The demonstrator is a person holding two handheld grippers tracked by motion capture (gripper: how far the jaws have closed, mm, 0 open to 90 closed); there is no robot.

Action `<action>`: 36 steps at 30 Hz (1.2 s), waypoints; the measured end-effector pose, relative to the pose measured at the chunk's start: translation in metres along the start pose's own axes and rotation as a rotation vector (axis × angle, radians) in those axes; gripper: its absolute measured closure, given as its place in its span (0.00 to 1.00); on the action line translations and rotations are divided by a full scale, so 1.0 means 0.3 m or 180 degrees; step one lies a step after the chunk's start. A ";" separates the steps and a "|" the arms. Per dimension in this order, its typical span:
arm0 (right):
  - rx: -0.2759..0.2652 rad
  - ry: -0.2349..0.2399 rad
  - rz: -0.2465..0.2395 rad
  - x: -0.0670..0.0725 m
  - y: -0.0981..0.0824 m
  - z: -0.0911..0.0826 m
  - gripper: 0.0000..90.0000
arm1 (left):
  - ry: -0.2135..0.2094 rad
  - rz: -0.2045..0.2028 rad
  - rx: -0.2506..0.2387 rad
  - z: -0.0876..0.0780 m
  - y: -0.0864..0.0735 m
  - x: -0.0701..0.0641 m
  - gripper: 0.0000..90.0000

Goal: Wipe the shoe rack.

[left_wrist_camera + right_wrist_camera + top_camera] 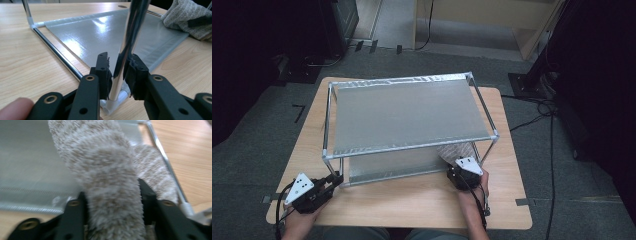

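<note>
A metal-tube rack with two grey fabric shelves (407,112) stands on the wooden table (412,200). My left gripper (336,179) is at the rack's front-left upright post (130,37). In the left gripper view that gripper (117,62) has the post between its jaws; one pad touches it and a slim gap shows at the other. My right gripper (456,164) is at the front right of the lower shelf (392,167). It (113,192) is shut on a fuzzy beige-and-grey striped sock (107,170). The sock (457,150) lies partly on the lower shelf (100,32).
The rack covers most of the table, leaving a strip of bare wood along the front. A white plastic corner joint (112,105) sits at the foot of the post. Cables (537,112) trail on the carpet at the right. Dark equipment stands at both sides.
</note>
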State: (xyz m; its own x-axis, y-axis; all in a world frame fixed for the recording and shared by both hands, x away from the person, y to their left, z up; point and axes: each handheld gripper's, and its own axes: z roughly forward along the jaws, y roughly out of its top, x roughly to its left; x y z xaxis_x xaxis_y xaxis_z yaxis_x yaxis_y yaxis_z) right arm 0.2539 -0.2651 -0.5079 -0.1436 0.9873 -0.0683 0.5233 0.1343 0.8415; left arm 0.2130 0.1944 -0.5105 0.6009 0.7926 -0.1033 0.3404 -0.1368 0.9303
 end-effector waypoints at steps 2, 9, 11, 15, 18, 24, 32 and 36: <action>-0.0119 -0.0140 0.0099 -0.011 0.014 -0.008 0.73 | 0.0020 0.0011 -0.0007 0.000 0.002 -0.006 0.86; 0.0043 -0.0321 0.0165 -0.060 0.006 0.030 0.76 | 0.0039 0.0035 -0.0005 0.002 0.002 -0.009 0.87; 0.0087 -0.0249 0.0238 -0.068 0.003 0.036 0.76 | 0.0037 0.0040 -0.0005 0.002 0.002 -0.009 0.87; 0.0188 -0.0114 0.0257 -0.070 -0.001 0.042 0.77 | 0.0017 0.0026 -0.0005 0.002 0.002 -0.007 0.88; 0.0216 -0.0051 0.0319 -0.071 -0.002 0.039 0.77 | -0.0020 -0.0001 0.0000 0.000 0.002 -0.005 0.88; 0.0250 -0.0016 0.0259 -0.040 -0.002 0.030 0.77 | -0.0027 0.0005 0.0002 0.000 0.002 -0.008 0.88; 0.0286 0.0134 0.0068 0.065 -0.001 0.015 0.78 | -0.0067 0.0001 0.0010 0.002 0.003 -0.019 0.88; 0.0264 0.0191 -0.0066 0.119 -0.006 0.006 0.78 | -0.0101 0.0023 0.0015 0.003 0.003 -0.026 0.88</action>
State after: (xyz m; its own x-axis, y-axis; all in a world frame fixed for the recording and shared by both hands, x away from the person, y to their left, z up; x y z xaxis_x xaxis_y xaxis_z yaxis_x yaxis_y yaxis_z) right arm 0.2492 -0.2299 -0.5129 -0.2038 0.9777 -0.0509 0.5872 0.1637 0.7927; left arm 0.2093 0.1874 -0.5092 0.6260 0.7724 -0.1078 0.3394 -0.1454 0.9293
